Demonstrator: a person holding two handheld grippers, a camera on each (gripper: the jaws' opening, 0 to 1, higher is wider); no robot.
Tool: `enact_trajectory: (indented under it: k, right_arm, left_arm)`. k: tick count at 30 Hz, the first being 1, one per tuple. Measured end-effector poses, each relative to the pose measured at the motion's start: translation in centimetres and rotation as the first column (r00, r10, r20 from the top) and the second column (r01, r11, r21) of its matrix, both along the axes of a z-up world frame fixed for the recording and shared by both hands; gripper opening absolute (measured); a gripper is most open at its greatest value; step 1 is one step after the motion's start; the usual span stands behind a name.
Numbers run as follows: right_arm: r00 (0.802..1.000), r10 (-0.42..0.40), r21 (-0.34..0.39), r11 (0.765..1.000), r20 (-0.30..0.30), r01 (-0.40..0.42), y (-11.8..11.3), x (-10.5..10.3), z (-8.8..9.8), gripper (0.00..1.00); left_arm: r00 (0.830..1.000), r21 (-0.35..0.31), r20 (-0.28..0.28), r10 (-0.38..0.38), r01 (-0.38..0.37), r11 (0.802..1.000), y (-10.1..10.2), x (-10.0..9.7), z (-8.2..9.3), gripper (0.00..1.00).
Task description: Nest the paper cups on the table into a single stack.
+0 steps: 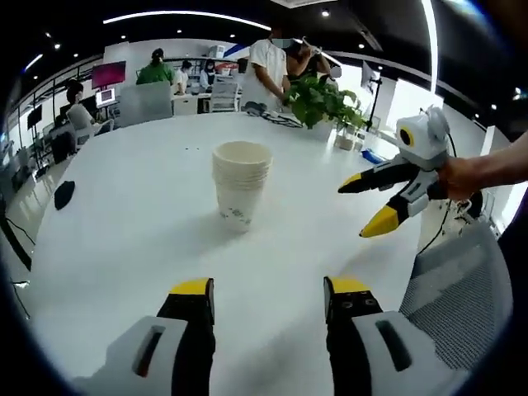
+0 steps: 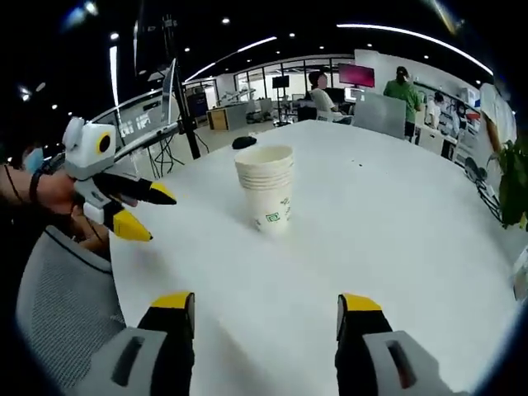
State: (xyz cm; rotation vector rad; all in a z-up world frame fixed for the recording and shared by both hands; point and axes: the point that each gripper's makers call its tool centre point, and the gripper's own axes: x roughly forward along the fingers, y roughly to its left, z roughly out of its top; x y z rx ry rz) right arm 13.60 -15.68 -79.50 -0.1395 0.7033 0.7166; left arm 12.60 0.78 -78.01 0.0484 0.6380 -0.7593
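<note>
A stack of several nested white paper cups (image 1: 240, 183) stands upright on the white table (image 1: 124, 231); in the right gripper view the same stack (image 2: 268, 187) has a green mark low on its side. My left gripper (image 1: 268, 289) is open, short of the stack, nothing between its yellow-tipped jaws. From the right of the left gripper view my right gripper (image 1: 370, 205) comes in, held by a hand, jaws apart and empty. In its own view the right gripper (image 2: 268, 302) is open below the stack. The left gripper (image 2: 142, 211) appears there at the left, open.
A potted green plant (image 1: 323, 101) stands at the table's far side, with cables beside it. A dark small object (image 1: 63, 194) lies near the left edge. A grey mesh chair back (image 1: 462, 289) is at the near right. People stand and sit at desks behind.
</note>
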Motion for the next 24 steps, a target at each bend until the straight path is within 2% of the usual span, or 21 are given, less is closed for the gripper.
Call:
enact_trajectory:
  k: [10,11,13,17,22,24]
  right_arm:
    - [0.999,-0.044,0.029,0.999,0.016,0.044,-0.9,-2.3,0.4,0.71]
    - [0.999,-0.046,0.031,0.998,0.019,0.045,-1.0,-2.5,0.5,0.71]
    - [0.998,-0.056,0.036,0.998,0.028,0.055,-1.2,-2.8,0.7,0.71]
    - [0.996,-0.082,0.068,0.995,0.033,0.08,-1.3,-3.2,0.9,0.75]
    - [0.996,-0.086,0.081,0.993,0.027,0.084,-1.1,-5.1,1.9,0.76]
    - [0.994,-0.103,0.092,0.991,0.025,0.1,-1.5,-5.5,2.0,0.76]
  left_arm:
    - [0.999,-0.022,0.026,0.036,-0.035,0.999,1.0,-1.8,0.5,0.56]
    - [0.998,-0.039,0.028,0.053,-0.052,0.998,1.3,-2.1,0.8,0.56]
    - [0.997,-0.061,0.028,0.078,-0.076,0.995,1.7,-2.4,1.0,0.57]
    - [0.996,-0.05,0.012,0.086,-0.086,0.995,2.2,-3.4,0.7,0.57]
    - [0.994,-0.054,0.028,0.103,-0.102,0.993,2.3,-3.2,1.8,0.58]
    - [0.993,-0.055,0.033,0.109,-0.107,0.993,2.5,-3.4,1.6,0.58]
